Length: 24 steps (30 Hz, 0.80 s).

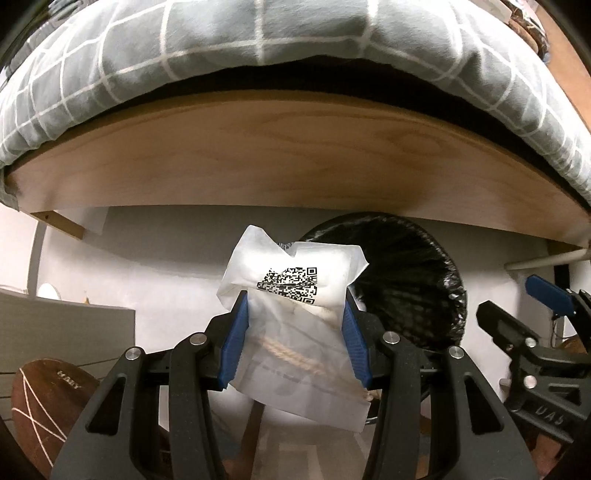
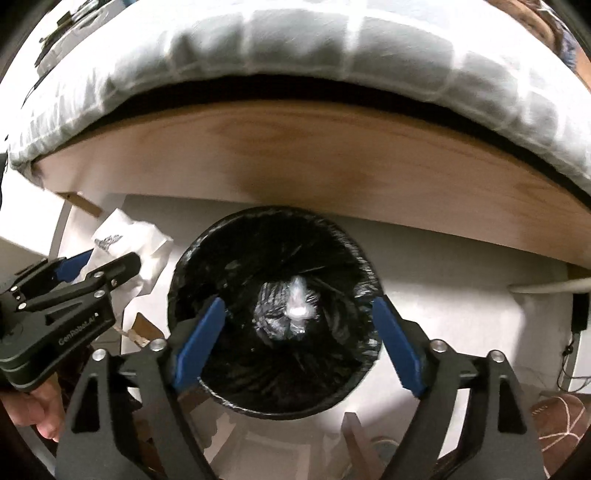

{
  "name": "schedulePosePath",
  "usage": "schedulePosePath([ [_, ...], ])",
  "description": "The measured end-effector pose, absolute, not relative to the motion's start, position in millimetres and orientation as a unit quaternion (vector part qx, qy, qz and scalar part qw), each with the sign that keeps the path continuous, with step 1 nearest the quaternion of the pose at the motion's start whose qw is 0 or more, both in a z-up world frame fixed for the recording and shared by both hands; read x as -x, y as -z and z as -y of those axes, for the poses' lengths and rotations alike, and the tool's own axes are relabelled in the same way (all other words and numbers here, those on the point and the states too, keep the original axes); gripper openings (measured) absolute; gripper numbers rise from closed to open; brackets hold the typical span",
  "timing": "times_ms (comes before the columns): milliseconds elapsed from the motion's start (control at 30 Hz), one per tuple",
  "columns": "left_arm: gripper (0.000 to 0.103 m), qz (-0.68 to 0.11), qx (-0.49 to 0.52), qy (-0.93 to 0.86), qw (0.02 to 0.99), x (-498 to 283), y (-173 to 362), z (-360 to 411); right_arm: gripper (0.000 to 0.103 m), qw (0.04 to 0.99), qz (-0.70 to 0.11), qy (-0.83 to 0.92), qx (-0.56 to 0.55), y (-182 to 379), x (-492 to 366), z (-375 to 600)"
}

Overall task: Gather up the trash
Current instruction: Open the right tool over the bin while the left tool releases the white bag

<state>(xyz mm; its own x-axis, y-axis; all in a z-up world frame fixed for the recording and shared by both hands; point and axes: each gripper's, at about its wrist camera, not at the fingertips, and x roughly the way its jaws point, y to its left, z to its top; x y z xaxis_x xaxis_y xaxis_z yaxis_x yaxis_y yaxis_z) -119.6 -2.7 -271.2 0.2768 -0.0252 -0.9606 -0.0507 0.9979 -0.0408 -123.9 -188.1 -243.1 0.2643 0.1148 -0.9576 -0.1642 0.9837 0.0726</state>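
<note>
White packet (image 1: 291, 295) clamped in left claw (image 1: 293, 325), beside bin (image 1: 406, 280)

The white packet (image 1: 291, 291) looks like thin matt paper or paper-like film, creased, with a printed black code; its lower part is half-transparent. The trash bin (image 2: 273, 310) is lined with a glossy, wrinkled black plastic bag, and a shiny crumpled film piece (image 2: 297, 306) lies inside. The bed frame board (image 1: 295, 158) is smooth light wood with visible grain. The bed cover (image 1: 258, 33) is soft grey cloth with white lines. The left hand-held gripper (image 1: 293, 325) has matt black plastic arms, blue ribbed pads (image 1: 236, 336) and bright metal pins.
</note>
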Motion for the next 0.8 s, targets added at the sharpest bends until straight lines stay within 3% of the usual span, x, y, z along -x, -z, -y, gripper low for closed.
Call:
schedulePosePath([
  [233, 0.047, -0.597, 0.024, 0.005, 0.802, 121, 263, 30, 0.095, 0.813, -0.580, -0.051, 0.006, 224, 123, 226],
  [800, 0.047, -0.599, 0.004, 0.040, 0.800, 121, 259, 90, 0.095, 0.823, -0.568, -0.008, -0.009, 210, 124, 287],
])
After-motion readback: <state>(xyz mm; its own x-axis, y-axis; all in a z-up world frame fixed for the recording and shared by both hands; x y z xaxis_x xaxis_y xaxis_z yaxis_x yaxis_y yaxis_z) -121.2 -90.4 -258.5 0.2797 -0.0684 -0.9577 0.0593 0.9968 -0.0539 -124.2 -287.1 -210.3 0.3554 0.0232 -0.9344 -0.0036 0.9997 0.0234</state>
